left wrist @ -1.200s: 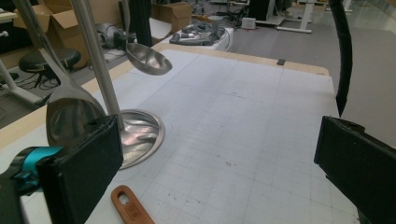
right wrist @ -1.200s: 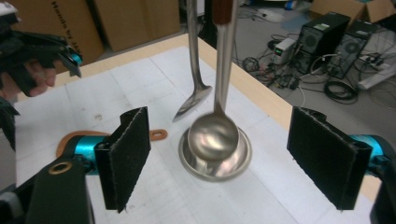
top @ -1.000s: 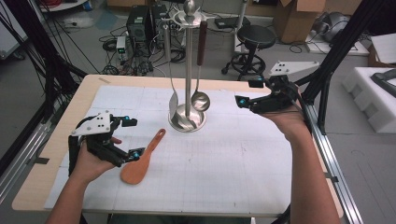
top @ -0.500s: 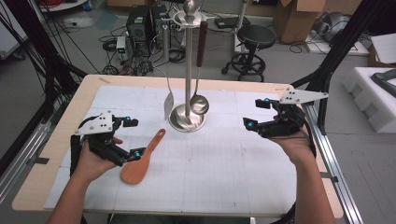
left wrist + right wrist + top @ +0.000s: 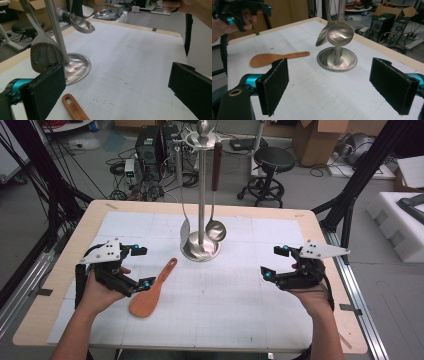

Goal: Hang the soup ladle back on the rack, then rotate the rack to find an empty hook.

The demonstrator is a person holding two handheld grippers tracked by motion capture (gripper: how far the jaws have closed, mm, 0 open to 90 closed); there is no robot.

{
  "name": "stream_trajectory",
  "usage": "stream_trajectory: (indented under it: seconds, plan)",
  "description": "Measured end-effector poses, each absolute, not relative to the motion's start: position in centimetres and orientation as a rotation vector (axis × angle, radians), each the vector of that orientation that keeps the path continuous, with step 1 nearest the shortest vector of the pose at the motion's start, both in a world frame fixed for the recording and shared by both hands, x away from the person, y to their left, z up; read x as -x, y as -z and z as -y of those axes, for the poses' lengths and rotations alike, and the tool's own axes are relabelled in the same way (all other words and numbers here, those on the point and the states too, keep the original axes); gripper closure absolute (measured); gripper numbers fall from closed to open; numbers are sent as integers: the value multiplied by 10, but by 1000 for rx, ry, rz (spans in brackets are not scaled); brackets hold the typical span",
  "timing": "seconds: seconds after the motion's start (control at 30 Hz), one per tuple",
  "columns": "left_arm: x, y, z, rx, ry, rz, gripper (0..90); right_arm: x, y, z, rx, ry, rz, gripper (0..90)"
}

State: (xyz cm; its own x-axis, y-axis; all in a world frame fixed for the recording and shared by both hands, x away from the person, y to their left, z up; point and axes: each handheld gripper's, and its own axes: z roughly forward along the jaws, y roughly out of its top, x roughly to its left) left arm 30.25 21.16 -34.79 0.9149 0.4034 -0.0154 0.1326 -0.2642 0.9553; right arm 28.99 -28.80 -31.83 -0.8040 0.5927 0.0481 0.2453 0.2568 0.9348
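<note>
Each black hand-held gripper (image 5: 277,262) carries 2 padded jaws, teal knobs and a grey 3-cornered plate.

No text, label, brand or number could be read; a small stamped mark sat on the wooden spatula's handle (image 5: 74,108), too blurred to make out

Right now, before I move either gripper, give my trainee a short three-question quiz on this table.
1. True or false: the wooden spatula hangs on the utensil stand.
2. Which gripper is nearer the spatula: A) left gripper B) right gripper?
3. Fill in: the ladle hangs above the stand's round ____.

Key
1. False: it lies flat on the white mat.
2. A.
3. Base.
</note>
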Motion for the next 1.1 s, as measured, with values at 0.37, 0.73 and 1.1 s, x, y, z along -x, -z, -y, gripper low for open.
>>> stream_trajectory:
  seconds: [0.37,0.73,1.1]
  plan:
    - [-303,350,-211,-1840,-284,-418,17,-281,332,287,-774,-1530,-2244,151]
    - [-304,351,-212,-1830,-273,-418,17,-283,336,285,-773,-1537,-2264,152]
    - [-310,349,-210,-1811,-233,-438,27,-285,335,285,-770,-1537,-2258,153]
